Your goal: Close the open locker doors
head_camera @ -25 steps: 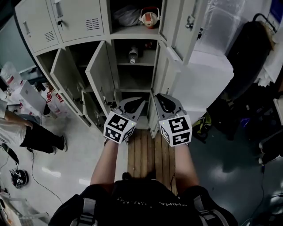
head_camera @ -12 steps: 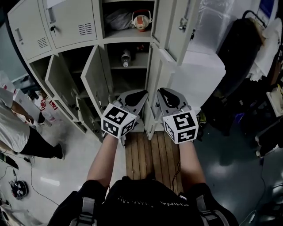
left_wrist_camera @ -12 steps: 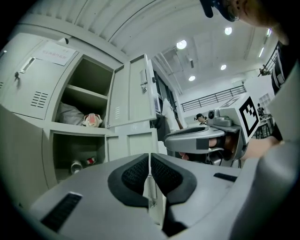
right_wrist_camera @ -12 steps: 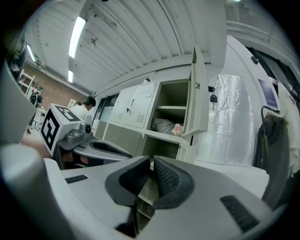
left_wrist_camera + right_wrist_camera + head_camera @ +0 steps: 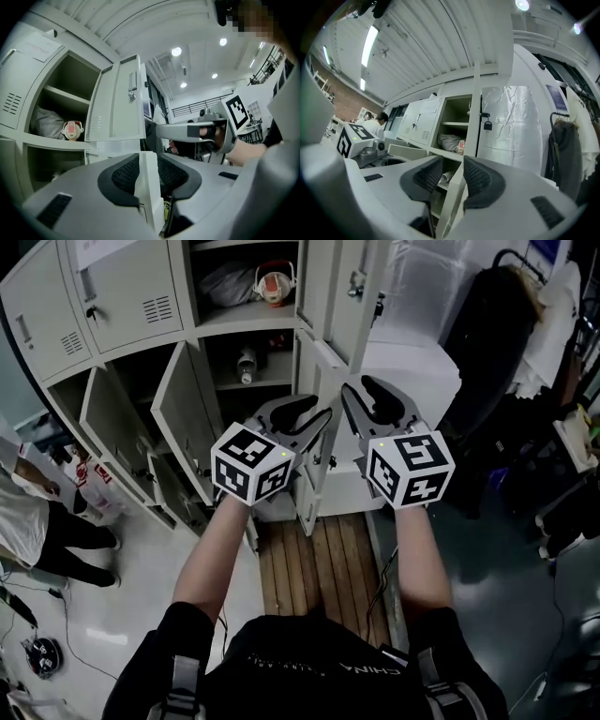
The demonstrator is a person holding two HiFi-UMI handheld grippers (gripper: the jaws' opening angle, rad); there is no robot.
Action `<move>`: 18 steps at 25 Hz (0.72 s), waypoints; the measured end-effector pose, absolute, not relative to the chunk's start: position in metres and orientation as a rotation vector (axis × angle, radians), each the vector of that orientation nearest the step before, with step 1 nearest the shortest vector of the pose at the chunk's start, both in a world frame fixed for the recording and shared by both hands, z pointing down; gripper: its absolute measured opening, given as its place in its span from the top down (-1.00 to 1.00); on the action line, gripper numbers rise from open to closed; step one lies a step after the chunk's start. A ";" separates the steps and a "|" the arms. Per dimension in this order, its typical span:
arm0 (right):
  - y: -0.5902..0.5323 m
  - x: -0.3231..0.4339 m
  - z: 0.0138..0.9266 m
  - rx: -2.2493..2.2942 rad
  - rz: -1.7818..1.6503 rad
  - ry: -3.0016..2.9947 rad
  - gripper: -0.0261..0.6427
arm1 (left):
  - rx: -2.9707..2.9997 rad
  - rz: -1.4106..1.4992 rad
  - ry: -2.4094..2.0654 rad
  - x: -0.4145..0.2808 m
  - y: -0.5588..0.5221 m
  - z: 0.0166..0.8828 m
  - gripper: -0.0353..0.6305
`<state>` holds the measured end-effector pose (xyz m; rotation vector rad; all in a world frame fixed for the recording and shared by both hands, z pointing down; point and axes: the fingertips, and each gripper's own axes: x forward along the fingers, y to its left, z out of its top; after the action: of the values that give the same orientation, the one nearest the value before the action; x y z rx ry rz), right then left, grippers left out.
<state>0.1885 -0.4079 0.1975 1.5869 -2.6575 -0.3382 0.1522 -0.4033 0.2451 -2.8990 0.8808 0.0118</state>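
Note:
The grey locker bank (image 5: 122,315) has several doors standing open. Both grippers are held up side by side in front of the middle compartment. The left gripper (image 5: 305,416) has its jaws opening, and the edge of the middle locker's right door (image 5: 314,371) shows in the gap between its pads (image 5: 123,174) without being pressed. The right gripper (image 5: 367,395) also has its jaws opening. The same door's edge (image 5: 452,206) shows between its pads (image 5: 482,177). The upper right door (image 5: 352,282) and a left door (image 5: 183,413) hang open too.
A bag and a red-and-white object (image 5: 272,282) lie on the top shelf, with a bottle (image 5: 247,362) on the shelf below. A person (image 5: 37,512) stands at the left. A wooden platform (image 5: 319,559) is underfoot. A plastic-wrapped white cabinet (image 5: 412,371) and hanging dark clothes (image 5: 497,315) stand at the right.
Both grippers have risen and moved forward to the middle locker's right door, and their jaws have spread apart. The person at the left has shifted toward the frame's edge.

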 end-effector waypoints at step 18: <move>-0.447 0.204 0.164 1.607 -0.176 -2.794 0.51 | -2.811 -0.058 0.988 0.143 -0.402 0.240 0.55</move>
<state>0.2036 -0.4465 0.1642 1.6067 -2.7943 -0.1765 0.1432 -0.4020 0.2403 -2.8110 0.9879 -0.0582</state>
